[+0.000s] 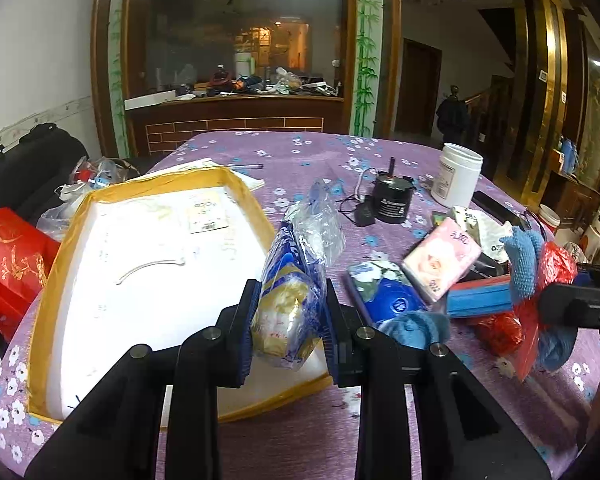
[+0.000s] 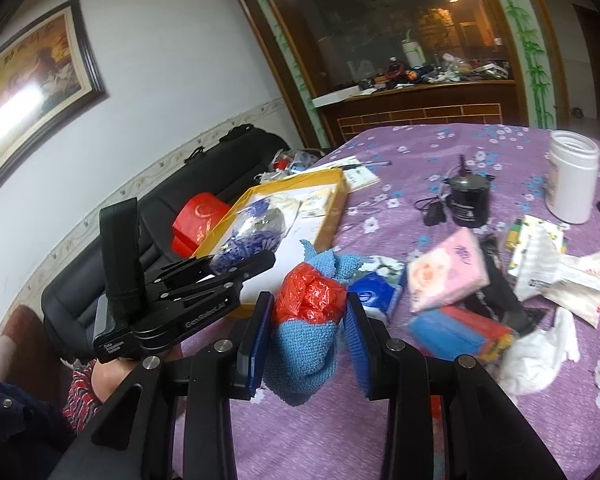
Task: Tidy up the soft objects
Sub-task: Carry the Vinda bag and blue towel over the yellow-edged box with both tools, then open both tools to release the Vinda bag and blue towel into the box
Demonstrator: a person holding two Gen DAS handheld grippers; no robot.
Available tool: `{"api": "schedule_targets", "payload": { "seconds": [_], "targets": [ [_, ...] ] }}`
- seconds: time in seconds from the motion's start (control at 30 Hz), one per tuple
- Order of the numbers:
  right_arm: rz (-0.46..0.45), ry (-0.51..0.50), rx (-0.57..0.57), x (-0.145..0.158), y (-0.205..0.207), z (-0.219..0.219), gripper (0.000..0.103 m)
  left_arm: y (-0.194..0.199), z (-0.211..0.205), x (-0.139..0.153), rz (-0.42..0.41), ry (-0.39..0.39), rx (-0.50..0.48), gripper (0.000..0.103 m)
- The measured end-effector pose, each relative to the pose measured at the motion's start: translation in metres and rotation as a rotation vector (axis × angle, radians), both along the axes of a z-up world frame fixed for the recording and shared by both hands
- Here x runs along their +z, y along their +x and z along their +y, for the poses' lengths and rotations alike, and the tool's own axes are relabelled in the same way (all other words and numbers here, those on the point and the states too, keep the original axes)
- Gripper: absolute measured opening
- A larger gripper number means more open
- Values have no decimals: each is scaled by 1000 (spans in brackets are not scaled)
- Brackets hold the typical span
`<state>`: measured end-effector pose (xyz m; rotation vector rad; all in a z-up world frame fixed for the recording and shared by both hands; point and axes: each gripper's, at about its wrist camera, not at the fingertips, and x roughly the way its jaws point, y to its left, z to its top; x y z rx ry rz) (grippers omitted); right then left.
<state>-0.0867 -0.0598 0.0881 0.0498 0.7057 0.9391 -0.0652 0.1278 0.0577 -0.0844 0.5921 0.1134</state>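
- Left wrist view: left gripper point(image 1: 288, 316) clamped on crinkly blue-and-gold plastic packet point(image 1: 290, 300), over yellow-rimmed white foam tray point(image 1: 140, 248) at purple floral tablecloth's point(image 1: 308, 152) left edge.
- Right wrist view: right gripper point(image 2: 308, 344) clamped on blue microfibre cloth bundled with red plastic bag point(image 2: 306, 320).

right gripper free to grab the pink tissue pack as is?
Probably not: the right gripper is shut on a blue cloth and red bag bundle. The pink tissue pack lies uncovered nearby.

Open room in the box, clutter crowding the table's right side

We are seeing the yellow-rimmed box point(image 1: 60, 248) lying mostly bare near the table's point(image 1: 300, 420) left edge, and the near edge lying free; toward the right edge a pink tissue pack point(image 1: 442, 258), blue box point(image 1: 480, 294), black motor point(image 1: 392, 200) and white jar point(image 1: 456, 176) are blocking passage.
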Motion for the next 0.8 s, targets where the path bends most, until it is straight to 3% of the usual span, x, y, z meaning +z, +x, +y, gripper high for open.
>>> {"api": "schedule_targets", "payload": {
  "seconds": [0.43, 0.6, 0.8],
  "targets": [
    [4, -52, 92, 11, -1, 62, 36, -5, 57, -8, -1, -61, 128, 26],
    [-1, -43, 112, 17, 5, 94, 36, -5, 94, -16, 16, -150, 195, 26],
    [32, -79, 99, -1, 30, 153, 36, 2, 111, -24, 56, -181, 241, 26]
  ]
}}
